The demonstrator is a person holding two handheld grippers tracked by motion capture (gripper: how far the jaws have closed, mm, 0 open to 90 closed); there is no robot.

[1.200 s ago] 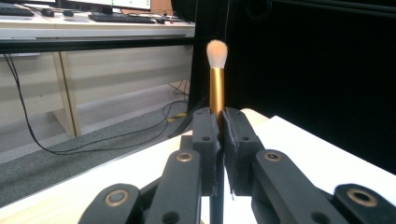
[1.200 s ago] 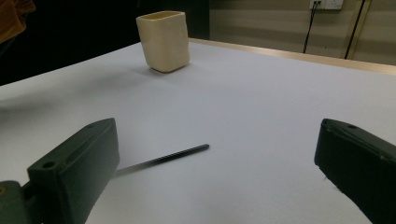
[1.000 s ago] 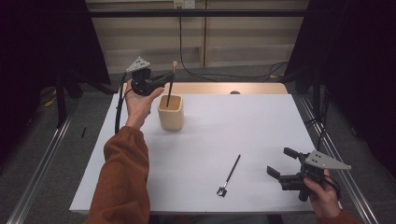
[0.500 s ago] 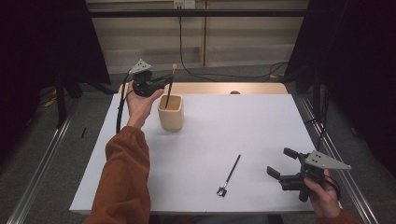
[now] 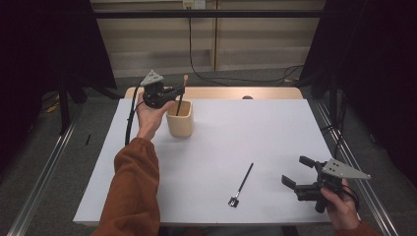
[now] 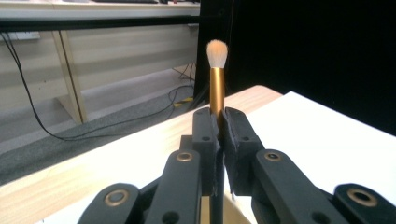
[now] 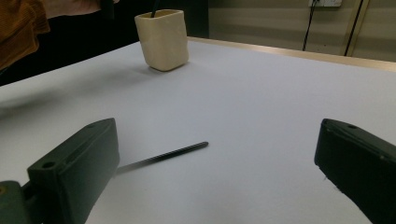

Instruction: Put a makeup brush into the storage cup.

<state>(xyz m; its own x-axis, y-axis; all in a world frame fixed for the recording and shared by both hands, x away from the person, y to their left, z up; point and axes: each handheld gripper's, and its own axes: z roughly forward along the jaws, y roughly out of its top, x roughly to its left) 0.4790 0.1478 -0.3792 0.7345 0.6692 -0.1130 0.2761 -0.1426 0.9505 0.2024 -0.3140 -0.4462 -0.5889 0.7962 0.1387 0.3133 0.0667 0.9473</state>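
Here the left gripper [image 5: 178,91] has its jaws clamped on the makeup brush [image 6: 216,77], upright with its lower end in the beige cup [image 5: 180,118] near the table's [image 5: 275,128] far left corner. The right gripper [image 5: 300,172], jaws wide and empty, sits by the near right corner beside a thin black brush [image 5: 241,184].

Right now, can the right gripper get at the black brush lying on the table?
Probably yes: the right gripper is open, the black brush lies on bare table beside it, nothing between.
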